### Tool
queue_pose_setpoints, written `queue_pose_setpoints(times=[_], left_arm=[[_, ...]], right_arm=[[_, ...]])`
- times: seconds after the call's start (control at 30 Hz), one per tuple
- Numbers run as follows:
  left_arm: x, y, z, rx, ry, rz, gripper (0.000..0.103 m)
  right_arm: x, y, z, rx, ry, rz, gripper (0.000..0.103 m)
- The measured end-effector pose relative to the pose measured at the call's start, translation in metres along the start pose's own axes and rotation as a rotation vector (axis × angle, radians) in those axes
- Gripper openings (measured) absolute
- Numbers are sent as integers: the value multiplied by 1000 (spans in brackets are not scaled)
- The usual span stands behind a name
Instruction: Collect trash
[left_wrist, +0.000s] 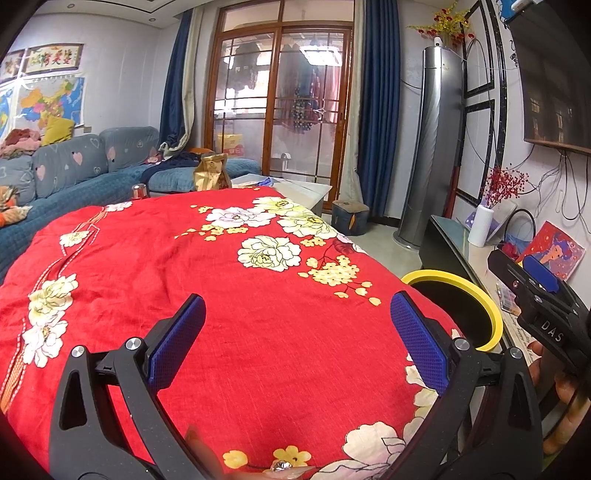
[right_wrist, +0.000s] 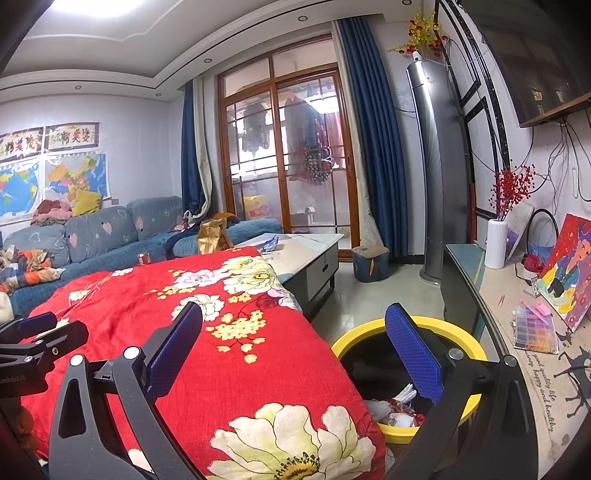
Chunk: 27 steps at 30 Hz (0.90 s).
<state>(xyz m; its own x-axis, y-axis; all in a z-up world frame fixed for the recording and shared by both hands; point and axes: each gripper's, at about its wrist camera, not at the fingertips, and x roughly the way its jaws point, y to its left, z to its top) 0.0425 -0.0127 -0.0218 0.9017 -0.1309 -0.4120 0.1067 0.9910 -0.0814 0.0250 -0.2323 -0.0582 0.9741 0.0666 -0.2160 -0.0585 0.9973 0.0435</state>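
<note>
My left gripper (left_wrist: 297, 306) stands open above a red floral cloth (left_wrist: 221, 295) that covers the table, with nothing between its blue pads. A yellow-rimmed black bin (left_wrist: 491, 306) stands just beyond the cloth's right edge. In the right wrist view the bin (right_wrist: 373, 332) holds crumpled wrappers (right_wrist: 399, 408) at its bottom. My right gripper (right_wrist: 293, 314) is open and empty, straddling the cloth's edge and the bin. A gold foil bag (left_wrist: 211, 171) stands upright at the table's far end. A small shiny wrapper-like bit (left_wrist: 282, 468) lies at the near edge.
A blue sofa (right_wrist: 92, 236) runs along the left. Beyond the cloth sits a white coffee table (right_wrist: 306, 254) with a blue wrapper (right_wrist: 271, 242). At right, a TV stand (right_wrist: 517, 332) carries a vase, a painting and a bead box. A small stool (right_wrist: 370, 264) and a tower air conditioner stand by the curtains.
</note>
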Motion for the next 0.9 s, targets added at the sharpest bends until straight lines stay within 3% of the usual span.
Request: queue_pose_setpoints(times=[0.9], left_arm=[[5, -2, -7, 6, 27, 15, 92]], right_arm=[[1, 0, -2, 5, 9, 2, 96]])
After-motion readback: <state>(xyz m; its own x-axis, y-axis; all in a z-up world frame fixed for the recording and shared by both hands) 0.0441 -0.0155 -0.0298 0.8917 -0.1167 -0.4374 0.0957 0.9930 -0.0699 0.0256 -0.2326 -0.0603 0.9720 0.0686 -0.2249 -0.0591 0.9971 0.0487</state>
